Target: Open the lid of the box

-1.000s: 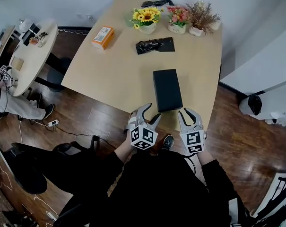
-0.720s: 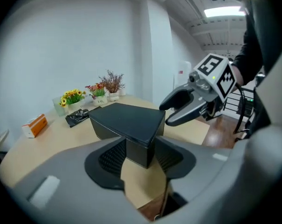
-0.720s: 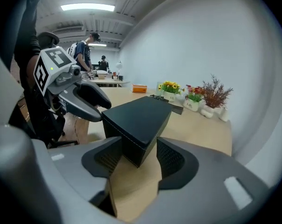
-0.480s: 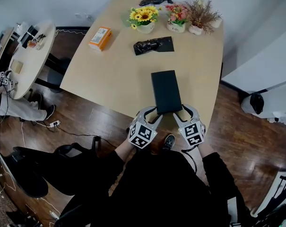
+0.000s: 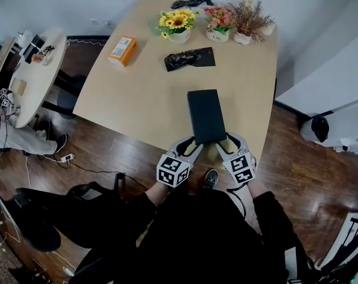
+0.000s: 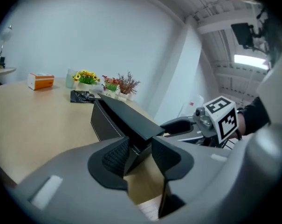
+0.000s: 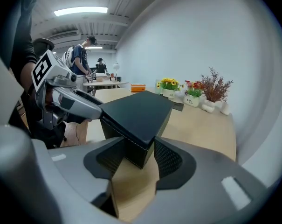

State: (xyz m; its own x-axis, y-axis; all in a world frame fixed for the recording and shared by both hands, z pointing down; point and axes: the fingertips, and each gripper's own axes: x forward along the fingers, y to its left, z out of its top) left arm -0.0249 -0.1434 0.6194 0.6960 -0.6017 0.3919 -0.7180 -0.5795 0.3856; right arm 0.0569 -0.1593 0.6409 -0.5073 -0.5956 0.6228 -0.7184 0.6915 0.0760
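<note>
One black box (image 5: 205,114) lies on the bench (image 5: 137,93) with its short end close to the near edge. Its lid is on, so nothing inside can be seen.

Two tongs work at that near end, one at each corner. The left tongs (image 5: 190,147) has closed on the near-left corner, with one pad against the long side and the other against the short end. The right tongs (image 5: 228,144) is closing about the near-right corner. That corner stands between its jaws, which are still wide, and the pads sit just beside the corner's two faces.

Three pots stand in a row along the far edge of the bench:
- one with yellow sunflowers (image 5: 177,27)
- one with pink flowers (image 5: 220,23)
- one with dry brown twigs (image 5: 250,23)

One orange carton (image 5: 121,49) lies near the left edge, well apart from the box. One black sheet (image 5: 190,58) lies between the pots and the box and carries a dark, shiny thing too small to tell. One more dark item (image 5: 187,3) sits at the far edge behind the sunflowers.

A second, round table (image 5: 34,70) with small clutter on it stands off to the left.
</note>
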